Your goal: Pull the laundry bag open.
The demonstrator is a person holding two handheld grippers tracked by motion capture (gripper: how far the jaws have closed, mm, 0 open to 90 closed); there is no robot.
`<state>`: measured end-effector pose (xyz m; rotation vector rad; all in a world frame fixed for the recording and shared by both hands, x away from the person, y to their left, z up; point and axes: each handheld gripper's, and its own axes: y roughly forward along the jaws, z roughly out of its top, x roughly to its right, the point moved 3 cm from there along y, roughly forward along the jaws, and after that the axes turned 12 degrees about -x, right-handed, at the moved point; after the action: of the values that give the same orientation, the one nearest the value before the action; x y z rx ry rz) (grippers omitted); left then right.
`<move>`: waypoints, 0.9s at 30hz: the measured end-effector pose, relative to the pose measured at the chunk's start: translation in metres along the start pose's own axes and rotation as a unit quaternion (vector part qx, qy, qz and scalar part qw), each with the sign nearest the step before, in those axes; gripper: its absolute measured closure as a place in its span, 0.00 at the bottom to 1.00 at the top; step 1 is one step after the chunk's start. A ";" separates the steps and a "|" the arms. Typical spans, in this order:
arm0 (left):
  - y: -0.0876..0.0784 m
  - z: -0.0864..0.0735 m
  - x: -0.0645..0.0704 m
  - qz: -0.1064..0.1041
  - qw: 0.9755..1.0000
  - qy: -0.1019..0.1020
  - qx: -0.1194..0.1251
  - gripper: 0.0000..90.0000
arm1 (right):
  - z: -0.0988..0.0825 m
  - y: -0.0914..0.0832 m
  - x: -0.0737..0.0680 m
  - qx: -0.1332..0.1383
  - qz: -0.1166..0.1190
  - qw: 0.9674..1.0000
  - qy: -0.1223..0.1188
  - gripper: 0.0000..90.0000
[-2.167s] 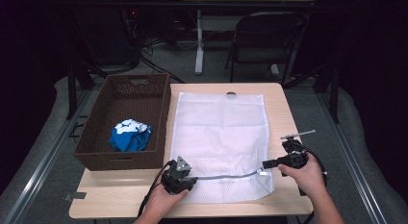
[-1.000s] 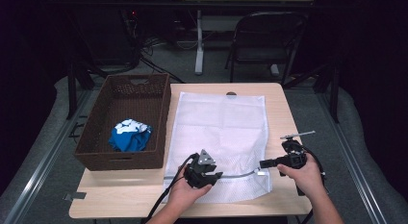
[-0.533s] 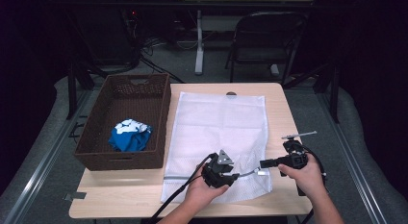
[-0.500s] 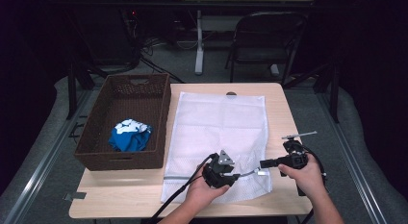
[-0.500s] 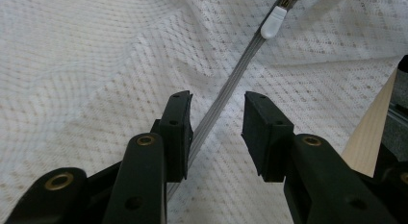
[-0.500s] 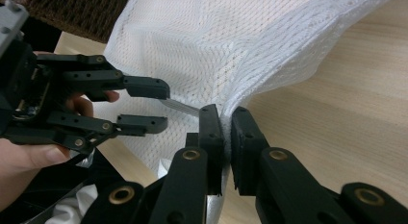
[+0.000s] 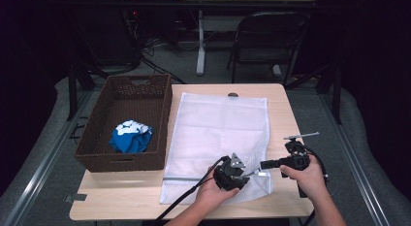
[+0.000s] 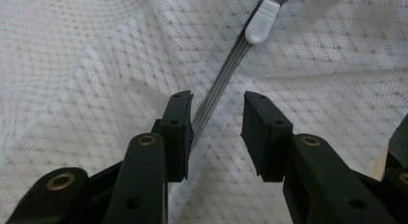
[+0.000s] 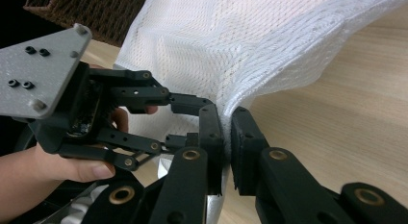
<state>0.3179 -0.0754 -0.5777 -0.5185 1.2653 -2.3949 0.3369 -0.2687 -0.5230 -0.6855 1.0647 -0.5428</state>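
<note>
From above, your white mesh bag lies flat on the wooden table, just beside the brown wicker basket that holds a blue and white cloth. Your left gripper sits on the bag's near edge, right of its middle, and your right gripper comes in from the bag's near right corner, so the two heads are close together. That view is too small to show how either pair of jaws stands. The left gripper view settles its own: your left gripper stands partly open with nothing clamped, and the bag's grey zipper band runs up between the pads, touching or just beside the left pad and apart from the right one. The white zipper pull lies farther up that band, well beyond the fingertips. The right gripper view gives what the overhead cannot: your right gripper is pinched tight on a fold of the bag, lifting that edge off the table. It also shows the left gripper and your hand just beside it.
</note>
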 end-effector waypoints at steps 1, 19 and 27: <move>0.001 0.001 0.001 -0.001 1.000 -0.001 0.003 0.71 | 0.000 0.000 -0.001 -0.002 0.001 1.000 0.000 0.94; 0.001 0.013 0.006 -0.016 1.000 0.011 0.012 0.75 | 0.002 0.007 -0.007 -0.010 0.003 1.000 -0.016 0.94; 0.001 0.018 0.009 -0.024 0.999 0.013 0.015 0.74 | 0.002 0.010 -0.009 -0.012 0.002 1.000 -0.024 0.94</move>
<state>0.3190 -0.0924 -0.5681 -0.5153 1.2385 -2.4651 0.3362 -0.2556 -0.5241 -0.7132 1.0280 -0.5084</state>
